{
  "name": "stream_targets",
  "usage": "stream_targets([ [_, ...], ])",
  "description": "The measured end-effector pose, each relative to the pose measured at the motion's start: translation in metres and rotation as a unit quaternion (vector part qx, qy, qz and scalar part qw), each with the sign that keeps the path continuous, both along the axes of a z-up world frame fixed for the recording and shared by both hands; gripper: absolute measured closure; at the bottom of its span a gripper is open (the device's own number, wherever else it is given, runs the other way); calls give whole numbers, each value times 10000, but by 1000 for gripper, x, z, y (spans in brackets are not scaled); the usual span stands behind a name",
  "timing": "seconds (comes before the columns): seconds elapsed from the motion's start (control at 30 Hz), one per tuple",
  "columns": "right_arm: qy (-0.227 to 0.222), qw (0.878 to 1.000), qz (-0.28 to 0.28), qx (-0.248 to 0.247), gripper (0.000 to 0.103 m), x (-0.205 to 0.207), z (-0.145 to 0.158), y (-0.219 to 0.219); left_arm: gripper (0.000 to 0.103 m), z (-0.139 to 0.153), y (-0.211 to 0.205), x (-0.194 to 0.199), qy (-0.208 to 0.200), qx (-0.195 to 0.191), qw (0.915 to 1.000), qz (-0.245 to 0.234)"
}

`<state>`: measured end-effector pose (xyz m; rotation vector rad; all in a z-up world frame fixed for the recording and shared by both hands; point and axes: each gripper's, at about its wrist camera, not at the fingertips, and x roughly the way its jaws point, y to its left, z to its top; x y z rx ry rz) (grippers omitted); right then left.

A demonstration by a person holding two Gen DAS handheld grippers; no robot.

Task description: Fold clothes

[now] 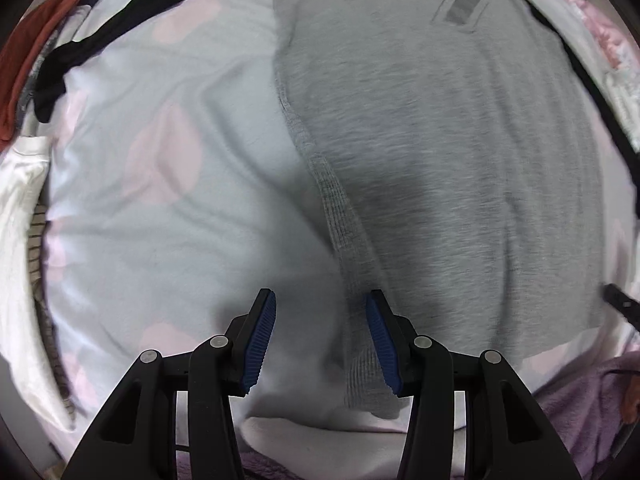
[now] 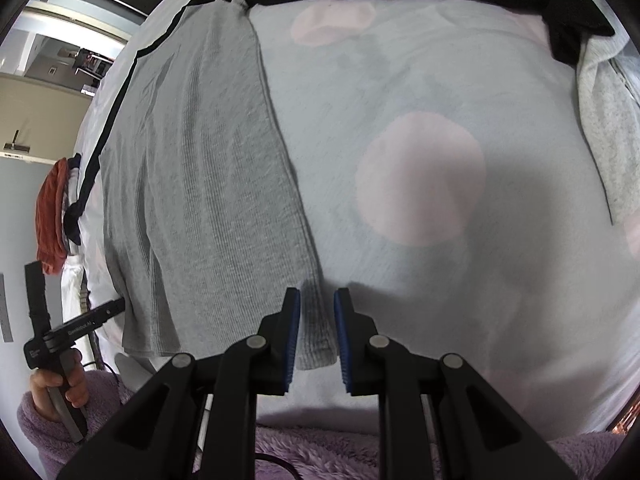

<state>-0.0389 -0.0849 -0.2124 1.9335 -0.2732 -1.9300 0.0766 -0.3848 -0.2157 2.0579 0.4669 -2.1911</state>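
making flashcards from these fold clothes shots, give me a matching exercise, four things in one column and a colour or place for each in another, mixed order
Things:
1. grey garment
2. bed sheet
3. tong pads
4. rust-red cloth

Descriptions:
A. blue, ribbed
B. pale blue with pink spots
C. piled at the far edge of the bed
D. spread flat, ribbed hem between both tongs

Pairs: 1-D, 2-B, 3-A, 4-C

Sweater [image 2: 200, 184] flat on bedsheet [image 2: 420, 128], clothes pile [image 2: 50, 216] beyond.

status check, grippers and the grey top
Left gripper open over grey top's ribbed hem. Right gripper open, straddling its near corner, not clamped. Nothing in the way.
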Motion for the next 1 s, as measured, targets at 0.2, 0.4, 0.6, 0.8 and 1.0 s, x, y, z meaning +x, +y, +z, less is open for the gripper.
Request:
stream_targets([
  [0.2,-244,9996,41,-114,86,1,-7,-7,54,-6,-3,8,-81,718,9972,170],
  [0.4,-373,9992,96,-45,86,5,-10,-12,54,-13,18,19,-274,870,9956,-211],
  [0.6,-375,9993,38,-46,86,8,-9,-13,55,8,-1,31,195,705,9966,377],
  [0.8,-263,9991,223,227,88,11,-8,-25,62,5,-13,40,50,685,9945,785],
  [1.0,335,9967,-484,564,97,8,13,-2,62,13,-13,45,213,679,9936,883],
])
